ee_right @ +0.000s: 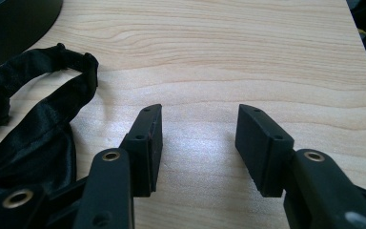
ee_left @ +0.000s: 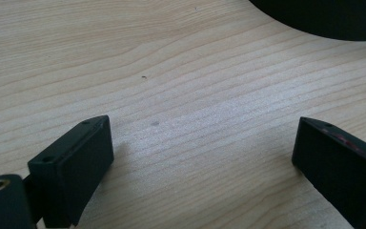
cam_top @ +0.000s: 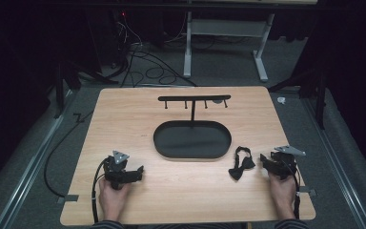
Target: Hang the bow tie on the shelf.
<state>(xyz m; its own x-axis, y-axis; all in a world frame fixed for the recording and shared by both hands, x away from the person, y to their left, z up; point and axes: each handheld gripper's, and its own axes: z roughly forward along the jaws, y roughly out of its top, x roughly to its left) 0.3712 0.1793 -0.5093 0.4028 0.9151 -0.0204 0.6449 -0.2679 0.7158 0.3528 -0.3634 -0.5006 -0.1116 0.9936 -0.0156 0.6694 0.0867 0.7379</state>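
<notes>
**Bow tie: approach for pickup**

The bow tie [cam_top: 241, 163] lies flat on the worktop [cam_top: 181, 195], between the oval tray [cam_top: 192, 140] of the hook stand [cam_top: 193, 98] and my right gripper [cam_top: 265, 161]. In the right gripper view its satin strap [ee_right: 52, 59] sits just beside the left jaw, outside the gap. The right gripper is released, holding nothing; so is the left gripper [cam_top: 137, 172], which rests well apart. I judge the step best done by shifting the right gripper sideways until the knot sits between the jaws, then closing low on it.
</notes>
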